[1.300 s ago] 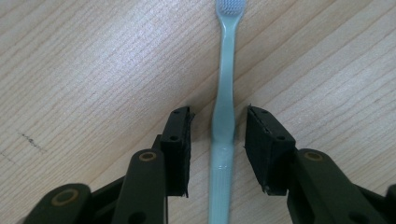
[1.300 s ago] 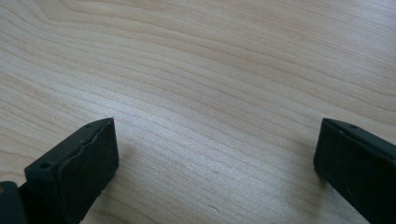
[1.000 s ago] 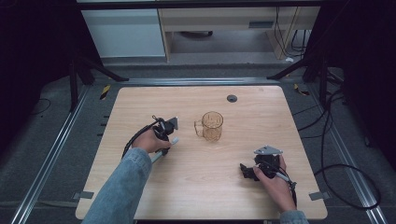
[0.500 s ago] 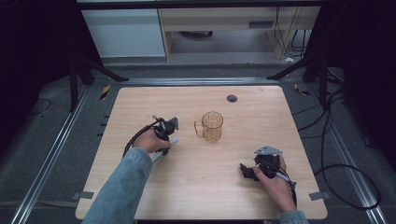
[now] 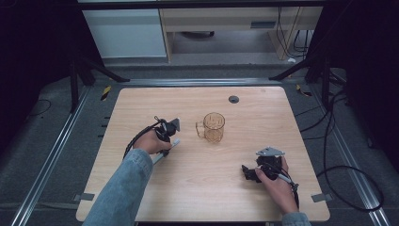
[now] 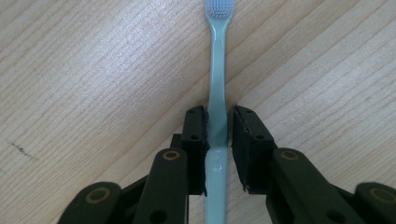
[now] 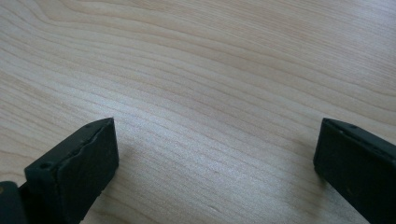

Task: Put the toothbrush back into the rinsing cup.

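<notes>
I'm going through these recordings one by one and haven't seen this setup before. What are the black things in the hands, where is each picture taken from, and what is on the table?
There is no robot here: a person holds a hand-operated claw in each hand. The wide picture is from a fixed camera above the person's side, looking down on a wooden table. The left claw appears at its left, the right claw at its right, both trailing cables.

The other two pictures come from small cameras riding on each claw, looking along its two black jaws. In the left gripper view, the jaws sit closed on the handle of a pale blue-green toothbrush, bristle end pointing away, just above or on the wood. In the right gripper view, the jaws stand wide apart over bare wood, holding nothing.

Also on the table: a clear amber glass mug with a handle, standing upright between the hands, and a small dark round fitting near the far edge.
</notes>
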